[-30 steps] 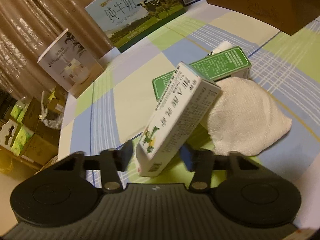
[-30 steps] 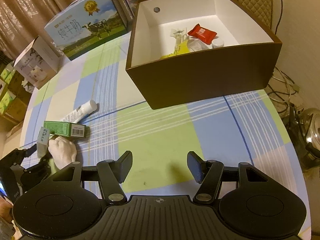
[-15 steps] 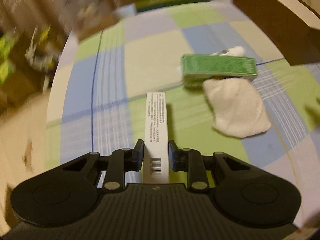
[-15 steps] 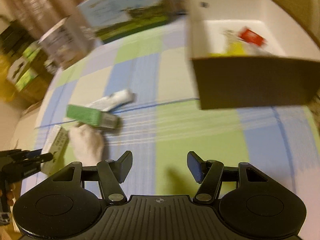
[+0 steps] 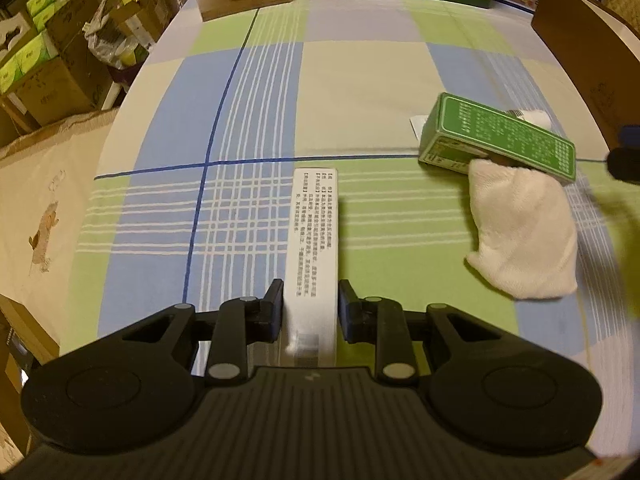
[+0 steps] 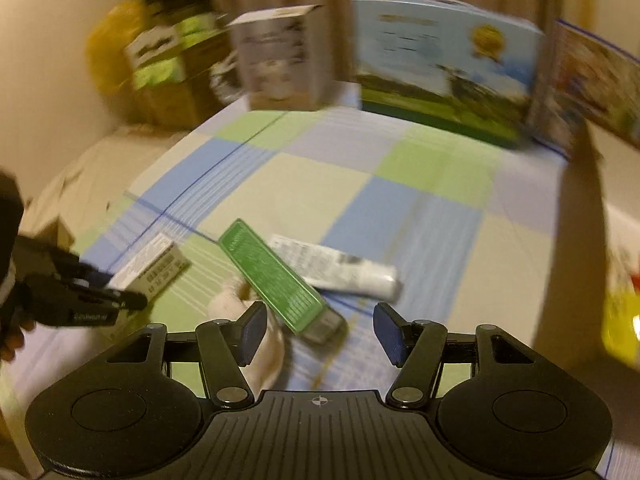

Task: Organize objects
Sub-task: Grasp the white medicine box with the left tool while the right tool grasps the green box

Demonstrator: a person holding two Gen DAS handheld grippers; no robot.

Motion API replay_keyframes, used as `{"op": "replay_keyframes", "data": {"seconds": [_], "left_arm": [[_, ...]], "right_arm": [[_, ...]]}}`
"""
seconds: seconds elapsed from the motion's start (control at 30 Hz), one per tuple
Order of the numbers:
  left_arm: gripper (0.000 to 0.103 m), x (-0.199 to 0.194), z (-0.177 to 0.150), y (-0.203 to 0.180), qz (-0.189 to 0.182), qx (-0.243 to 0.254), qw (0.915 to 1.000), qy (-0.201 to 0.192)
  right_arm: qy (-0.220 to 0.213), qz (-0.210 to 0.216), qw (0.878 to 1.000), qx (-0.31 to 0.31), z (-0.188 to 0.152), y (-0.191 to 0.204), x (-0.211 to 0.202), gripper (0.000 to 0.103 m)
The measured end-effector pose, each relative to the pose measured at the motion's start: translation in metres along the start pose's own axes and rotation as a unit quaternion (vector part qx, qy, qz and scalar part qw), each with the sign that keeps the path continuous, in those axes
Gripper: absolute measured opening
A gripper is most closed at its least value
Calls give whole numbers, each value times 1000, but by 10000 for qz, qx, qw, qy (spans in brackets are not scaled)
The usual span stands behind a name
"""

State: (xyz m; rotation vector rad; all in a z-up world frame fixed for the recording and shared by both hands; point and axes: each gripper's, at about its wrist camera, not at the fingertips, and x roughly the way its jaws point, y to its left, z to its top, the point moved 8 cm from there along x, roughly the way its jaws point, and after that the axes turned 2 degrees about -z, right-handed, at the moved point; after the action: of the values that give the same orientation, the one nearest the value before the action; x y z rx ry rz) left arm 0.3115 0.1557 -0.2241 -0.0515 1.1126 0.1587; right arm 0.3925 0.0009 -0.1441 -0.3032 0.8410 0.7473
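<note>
My left gripper (image 5: 311, 304) has its two fingers closed against the long sides of a white carton (image 5: 313, 248), a narrow box with printed text on top and a barcode near my end, and it points straight ahead along the fingers over the checked tablecloth (image 5: 248, 120). From the right wrist view I can see that same left gripper (image 6: 120, 298) at the far left edge with the white carton (image 6: 150, 266) in its grip, though the frame is smeared with motion blur. My right gripper (image 6: 316, 330) is spread wide with nothing between the fingers, hanging above the little pile in the middle of the table. That pile is a green carton (image 5: 496, 138) lying tilted, one end propped on a folded white cloth (image 5: 524, 236), with a white tube (image 6: 340, 270) lying just behind it and touching it. In the left wrist view only the cap end of the tube (image 5: 530, 116) peeks out past the green carton. To the right stands the brown storage box (image 5: 588, 52), its wall close to the pile; I glimpse something yellow and red inside it, too blurred to name. A milk carton case (image 6: 444, 68) stands at the far edge of the table.
</note>
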Motion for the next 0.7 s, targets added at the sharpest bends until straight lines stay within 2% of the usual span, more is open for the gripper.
{"op": "replay_keyframes", "data": {"seconds": [0.33,0.4,0.53,0.7], "left_arm": [[23,4,6,10,-74,-378,9992,57],[23,5,6,11,-73,-410,9991,68],[23,8,6,12,-86,-514,9986,131],[22,9,6,10,-36,-540,9985,119]], "right_arm": [[341,228,9913,-1253,6,31,54,45],[504,303,9896,-1311,6,34,64,42],[559,361,9884,-1363,6,36,73,35],[813,459,9900,-1059,1,32,69,28]]}}
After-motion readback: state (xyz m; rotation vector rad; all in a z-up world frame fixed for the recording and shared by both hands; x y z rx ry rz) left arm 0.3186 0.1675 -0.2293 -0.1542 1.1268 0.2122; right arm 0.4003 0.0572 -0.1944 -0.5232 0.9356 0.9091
